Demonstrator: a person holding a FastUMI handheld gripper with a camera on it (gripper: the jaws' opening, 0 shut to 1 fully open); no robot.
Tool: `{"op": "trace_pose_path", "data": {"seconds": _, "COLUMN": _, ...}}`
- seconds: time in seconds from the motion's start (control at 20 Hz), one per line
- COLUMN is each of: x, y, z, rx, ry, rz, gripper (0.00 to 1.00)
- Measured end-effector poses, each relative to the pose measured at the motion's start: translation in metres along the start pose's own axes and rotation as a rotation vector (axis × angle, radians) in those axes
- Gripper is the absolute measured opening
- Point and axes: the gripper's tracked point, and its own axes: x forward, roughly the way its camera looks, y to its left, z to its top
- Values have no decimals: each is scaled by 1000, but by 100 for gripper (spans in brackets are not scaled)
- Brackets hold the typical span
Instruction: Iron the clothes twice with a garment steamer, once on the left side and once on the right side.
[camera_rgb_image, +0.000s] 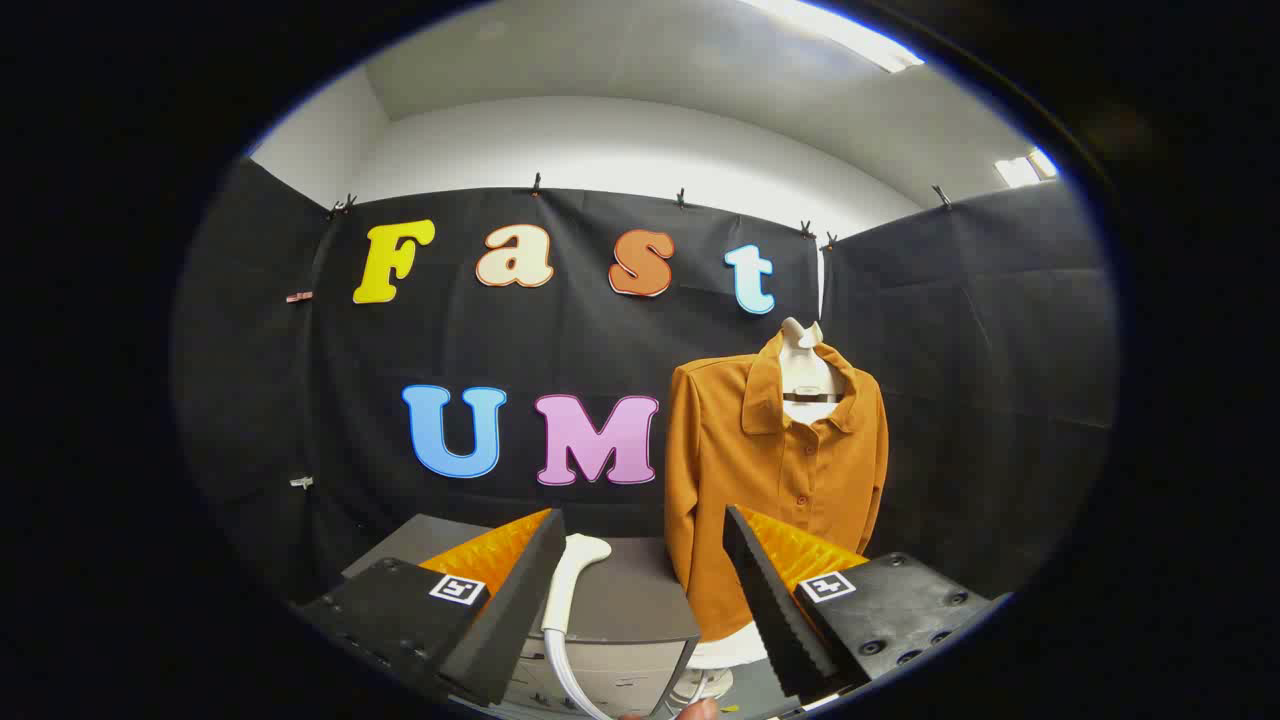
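Note:
An orange-brown shirt (775, 480) hangs buttoned on a white mannequin torso (805, 355), ahead and to the right of my fingers. A white garment steamer head (572, 585) lies on a grey cabinet top (640, 590), just ahead of my left finger, with its white hose curving down between the fingers. My gripper (640, 600) is open, its two black fingers (770, 610) with orange backs spread wide apart, holding nothing. The steamer handle's lower part is hidden behind my left finger.
The grey cabinet has a front face with drawers (610, 680) below the steamer. The mannequin's white base (715, 655) stands to the right of the cabinet. Black cloth walls close the booth behind and on both sides.

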Motion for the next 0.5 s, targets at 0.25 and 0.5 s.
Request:
{"op": "trace_pose_path", "data": {"seconds": 0.25, "x": -3, "y": 14, "z": -6, "rx": -7, "ry": 16, "rz": 23, "gripper": 98}}
{"op": "trace_pose_path", "data": {"seconds": 0.5, "x": -4, "y": 13, "z": -6, "rx": 3, "ry": 15, "rz": 24, "gripper": 98}}
